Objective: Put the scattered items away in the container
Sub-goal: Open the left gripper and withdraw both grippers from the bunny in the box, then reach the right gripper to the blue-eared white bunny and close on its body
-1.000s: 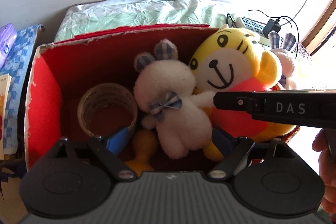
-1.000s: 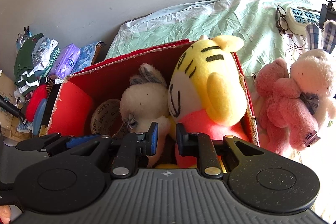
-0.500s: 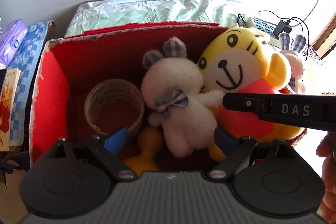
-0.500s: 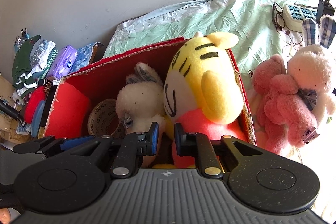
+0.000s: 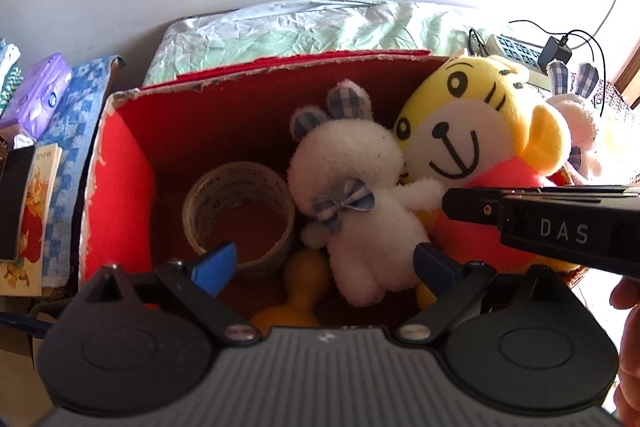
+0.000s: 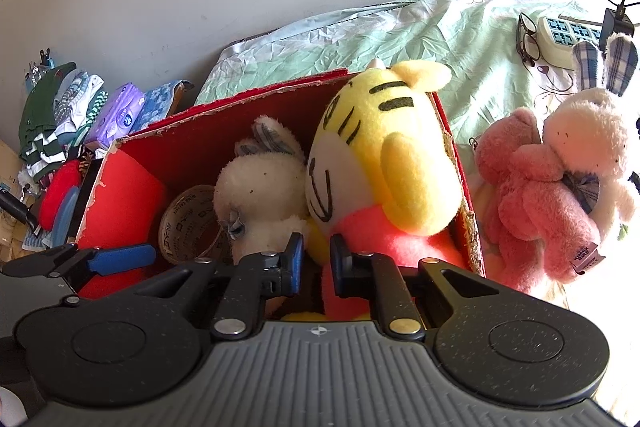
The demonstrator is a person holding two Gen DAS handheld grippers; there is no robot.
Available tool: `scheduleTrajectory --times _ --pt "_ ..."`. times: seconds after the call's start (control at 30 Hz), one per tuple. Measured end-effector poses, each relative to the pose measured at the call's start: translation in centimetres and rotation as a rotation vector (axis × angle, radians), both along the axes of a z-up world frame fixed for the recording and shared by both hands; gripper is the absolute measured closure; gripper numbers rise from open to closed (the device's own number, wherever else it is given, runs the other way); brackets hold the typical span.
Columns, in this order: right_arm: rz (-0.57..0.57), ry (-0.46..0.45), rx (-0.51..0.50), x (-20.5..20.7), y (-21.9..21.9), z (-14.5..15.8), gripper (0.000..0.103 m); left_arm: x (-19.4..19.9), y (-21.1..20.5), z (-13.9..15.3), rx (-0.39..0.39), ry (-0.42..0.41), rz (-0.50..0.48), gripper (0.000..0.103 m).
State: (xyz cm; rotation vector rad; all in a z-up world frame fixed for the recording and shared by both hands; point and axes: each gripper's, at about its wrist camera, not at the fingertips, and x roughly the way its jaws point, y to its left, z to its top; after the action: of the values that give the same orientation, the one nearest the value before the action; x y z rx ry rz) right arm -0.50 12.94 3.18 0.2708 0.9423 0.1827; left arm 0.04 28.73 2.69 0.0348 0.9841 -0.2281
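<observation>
A: So where were the toys still left out?
B: Pink bear & white bunny sat right of frame, outside the red box.
A: Which hand was nearer?
B: R gripper, nearly closed on nothing. L gripper gaped wide over the box, also w/ nothing.

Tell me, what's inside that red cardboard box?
The red cardboard box holds a white plush bear with checked ears, a yellow tiger plush in pink, a roll of clear tape and a yellow pawn-shaped toy. The toys cover the floor beneath them.
</observation>
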Motion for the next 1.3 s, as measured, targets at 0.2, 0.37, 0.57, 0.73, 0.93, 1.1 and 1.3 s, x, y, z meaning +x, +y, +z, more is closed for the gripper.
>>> scheduleTrajectory --times 0.2,0.37,0.57,0.73,0.93,1.1,1.3 --pt "0.014 -0.024 -0.028 -0.5 0.7 0.2 0.087 -0.4 0.4 0.5 -0.014 -0.018 0.007 0.003" --pt "0.006 -0.029 -0.017 -0.7 0.4 0.0 0.087 -1.0 0.8 0.7 -0.044 -0.041 0.011 0.004" --pt "0.005 -0.033 0.007 -0.9 0.1 -0.2 0.087 -1.2 1.0 0.7 -0.057 -0.051 0.037 0.004" --pt "0.032 -0.047 0.028 -1.0 -0.2 0.0 0.086 -1.3 1.1 0.6 -0.052 -0.045 0.056 0.008" --pt "0.104 -0.12 0.139 -2.1 -1.7 1.8 0.081 -2.3 1.1 1.3 -0.014 -0.066 0.125 0.012" --pt "0.171 -0.185 0.181 -3.5 -4.4 3.5 0.081 -3.4 0.6 3.3 -0.01 -0.121 0.203 0.007" --pt "0.178 -0.215 0.226 -5.1 -10.7 4.4 0.078 -5.2 -2.8 5.9 0.003 -0.206 0.203 0.006"
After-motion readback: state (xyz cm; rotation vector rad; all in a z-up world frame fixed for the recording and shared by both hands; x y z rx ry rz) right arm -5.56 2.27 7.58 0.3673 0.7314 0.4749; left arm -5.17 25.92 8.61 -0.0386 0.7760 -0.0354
